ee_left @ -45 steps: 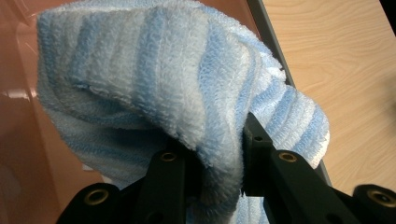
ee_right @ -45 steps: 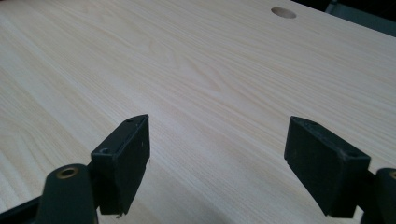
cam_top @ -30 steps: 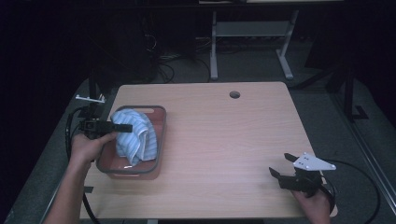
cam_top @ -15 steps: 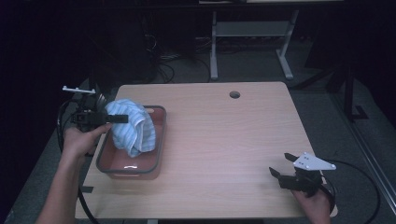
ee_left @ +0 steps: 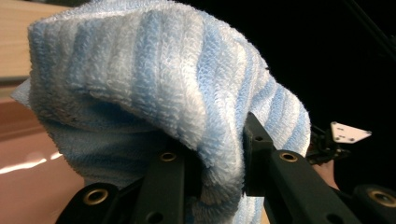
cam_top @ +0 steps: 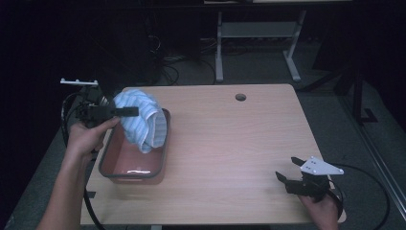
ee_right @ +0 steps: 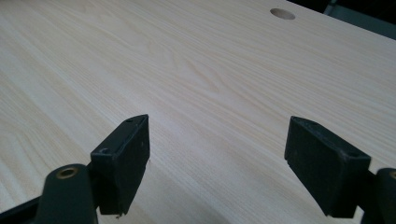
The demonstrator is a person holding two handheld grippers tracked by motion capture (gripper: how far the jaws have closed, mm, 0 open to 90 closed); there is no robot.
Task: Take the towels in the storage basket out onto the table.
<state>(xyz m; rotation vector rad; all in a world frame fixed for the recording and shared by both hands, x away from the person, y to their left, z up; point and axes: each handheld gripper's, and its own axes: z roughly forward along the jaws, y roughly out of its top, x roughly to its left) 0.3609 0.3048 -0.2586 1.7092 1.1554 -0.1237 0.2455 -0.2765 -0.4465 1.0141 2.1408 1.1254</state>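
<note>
The big light wooden table (cam_top: 230, 153) has a small round hole (cam_top: 240, 97) near its far edge. On its left side sits a reddish-brown plastic tub with a grey rim (cam_top: 107, 168). The tub looks bare inside where the floor shows.

The soft towel with blue and white stripes (cam_top: 142, 120) hangs in the air over the far end of the tub. Its low end dangles just inside the tub. I cannot tell if it touches the bottom.

The left gripper (cam_top: 128, 112) has the towel. In the left gripper view, its two black jaws pinch a thick fold of the towel (ee_left: 154, 88) tight between them.

The right gripper (cam_top: 287, 167) rests at the near right corner of the table, well apart from the tub. In the right gripper view, its jaws stand wide apart with nothing but bare wood between them.

I think the step in hand is lifting the towel out of the tub. The next move calls for a higher lift, so the hanging end clears the rim. The pinch must stay tight. Then the towel could go to the bare wood beside the tub.
</note>
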